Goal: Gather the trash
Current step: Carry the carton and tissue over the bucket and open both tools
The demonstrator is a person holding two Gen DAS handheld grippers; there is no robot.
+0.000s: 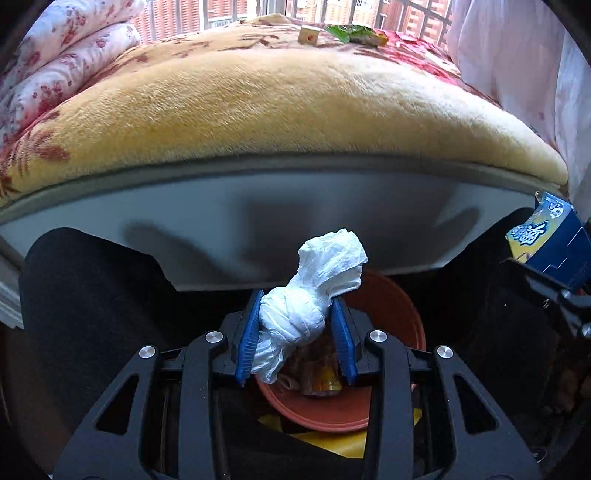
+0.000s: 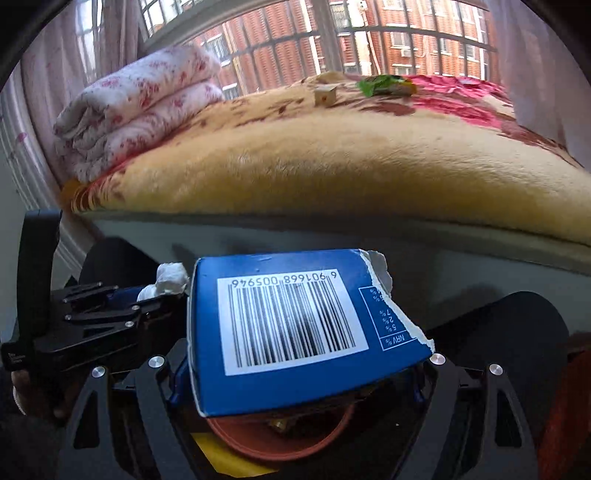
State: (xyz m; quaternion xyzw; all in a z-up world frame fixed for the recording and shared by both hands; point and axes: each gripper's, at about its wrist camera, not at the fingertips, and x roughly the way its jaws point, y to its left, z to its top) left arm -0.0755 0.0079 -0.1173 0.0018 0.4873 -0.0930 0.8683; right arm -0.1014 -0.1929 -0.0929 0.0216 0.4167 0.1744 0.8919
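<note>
Your wad of white tissue is about as light and soft as trash gets: it crushes under any squeeze, will not slip and cannot break, so the middle of the knotted bulge is the right place to hold it, and that is where the left gripper has it, blue pads pressed in from both sides. It looks like a twisted, crumpled roll with a loose tail poking up past the fingertips and another hanging down behind them. It hangs directly over the round orange bin, which already has wrappers in the bottom.

Your torn blue box is thin cardboard, light and empty by the look of it, stiff along its folds but easy to dent on the broad faces. Hold it across the width near a fold, as the right gripper seems to be doing: its jaws stand wide and clamp the box's sides, though the box hides the pads themselves. It shows a white barcode panel and a ragged torn edge on the right, and it too sits above the bin's rim.

Further out, on the tan plush blanket of the bed, a green wrapper and a small beige cube lie near the window, well apart from both grippers, with a folded floral quilt at the left
</note>
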